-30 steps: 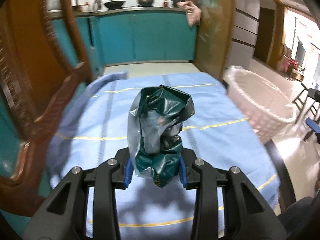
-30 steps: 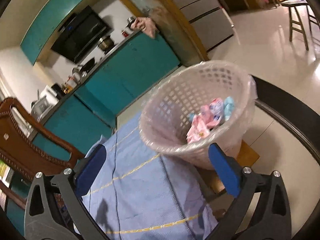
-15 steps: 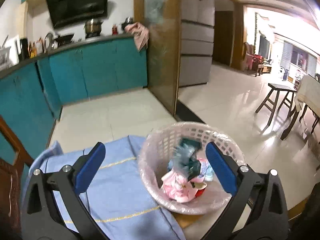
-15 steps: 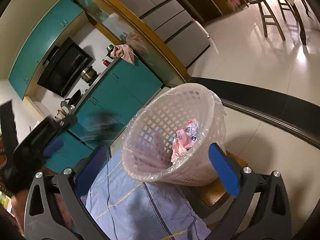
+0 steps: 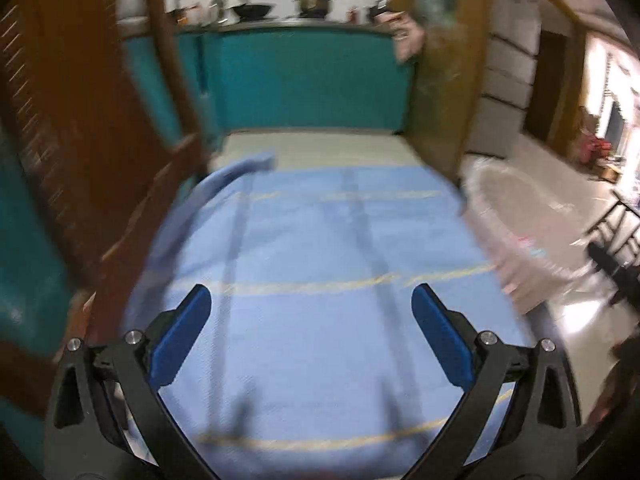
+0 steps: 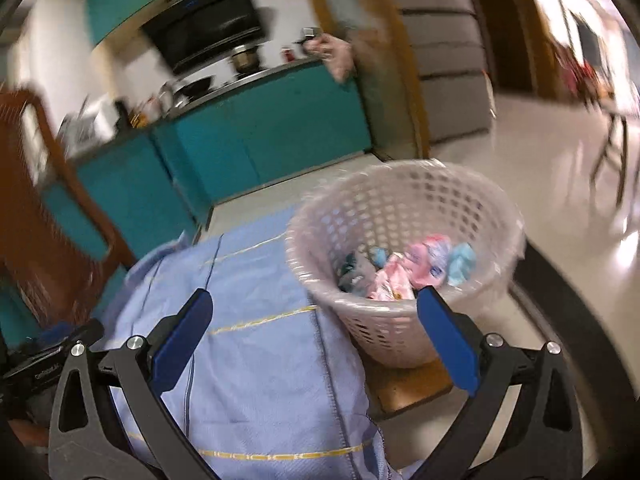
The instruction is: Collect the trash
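Observation:
My left gripper [image 5: 312, 300] is open over the blue tablecloth [image 5: 304, 236], with nothing between its blue pads. The pink-white mesh basket [image 5: 516, 220] is a blur off the table's right edge. In the right wrist view the basket [image 6: 384, 336] stands just past my open, empty right gripper [image 6: 315, 300], whose right pad overlaps the basket's near rim in the picture. Inside it lie a crumpled dark green bag [image 6: 350, 270], pink wrappers [image 6: 416, 264] and a light blue piece [image 6: 460, 260].
A carved wooden chair [image 5: 100, 152] stands along the table's left side. The basket rests on a wooden stool [image 6: 412, 384] beside the table. Teal kitchen cabinets [image 5: 312, 80] lie beyond the far edge, and shiny floor [image 6: 560, 184] spreads to the right. A black device [image 6: 44, 364] shows at the left edge.
The left gripper held the dark green bag over the table, swung above the basket and opened, dropping it in, and now is back over the cloth, empty. The right gripper rolled and shifted.

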`<state>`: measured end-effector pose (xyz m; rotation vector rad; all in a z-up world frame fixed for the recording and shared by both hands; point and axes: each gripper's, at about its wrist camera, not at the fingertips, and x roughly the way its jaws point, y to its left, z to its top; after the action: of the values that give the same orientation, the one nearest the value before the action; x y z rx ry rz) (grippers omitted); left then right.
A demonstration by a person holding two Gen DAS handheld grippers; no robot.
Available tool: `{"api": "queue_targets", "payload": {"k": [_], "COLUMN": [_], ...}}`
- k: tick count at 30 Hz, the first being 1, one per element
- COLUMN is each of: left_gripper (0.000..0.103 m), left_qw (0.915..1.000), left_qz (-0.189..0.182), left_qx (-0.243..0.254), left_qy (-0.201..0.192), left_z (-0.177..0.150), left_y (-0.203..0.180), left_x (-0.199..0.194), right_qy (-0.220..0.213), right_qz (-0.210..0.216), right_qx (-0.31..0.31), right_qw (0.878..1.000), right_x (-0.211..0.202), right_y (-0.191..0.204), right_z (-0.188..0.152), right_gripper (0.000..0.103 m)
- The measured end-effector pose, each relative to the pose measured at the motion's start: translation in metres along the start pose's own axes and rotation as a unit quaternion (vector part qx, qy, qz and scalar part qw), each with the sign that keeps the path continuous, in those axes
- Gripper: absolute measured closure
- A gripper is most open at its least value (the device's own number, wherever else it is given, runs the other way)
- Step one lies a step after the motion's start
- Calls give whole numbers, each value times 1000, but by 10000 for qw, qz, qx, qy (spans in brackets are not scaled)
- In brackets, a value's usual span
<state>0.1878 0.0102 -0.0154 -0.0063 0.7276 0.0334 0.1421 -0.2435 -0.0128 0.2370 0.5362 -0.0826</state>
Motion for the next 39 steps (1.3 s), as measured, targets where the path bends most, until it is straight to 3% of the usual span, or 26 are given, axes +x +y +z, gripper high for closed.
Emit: {"api": "queue_targets", "payload": {"k": [6,12,24,39], "left_gripper": [3,3,3,3], "left_qw": [9997,10000,9996,9998], "left_qz": [203,-24,-263,-200], "left_qx": [25,22,-59,-79], "left_qy": [-109,39,47,44], "left_z": [-16,-22,-23,-23], "left_y": [21,12,3,2], "left_x": [-13,-8,-5,-5], "right_qy": [21,102,162,144], "right_qz": [0,85,136,171], "right_qx": [-779,-962,-916,-901], "right_qw": [9970,9953,9956,9957], "right_x": [0,0,-1,-2], "right_y": [42,56,58,57], "right_z": [-10,-16,-18,-21], "right_gripper": [3,3,3,3]}}
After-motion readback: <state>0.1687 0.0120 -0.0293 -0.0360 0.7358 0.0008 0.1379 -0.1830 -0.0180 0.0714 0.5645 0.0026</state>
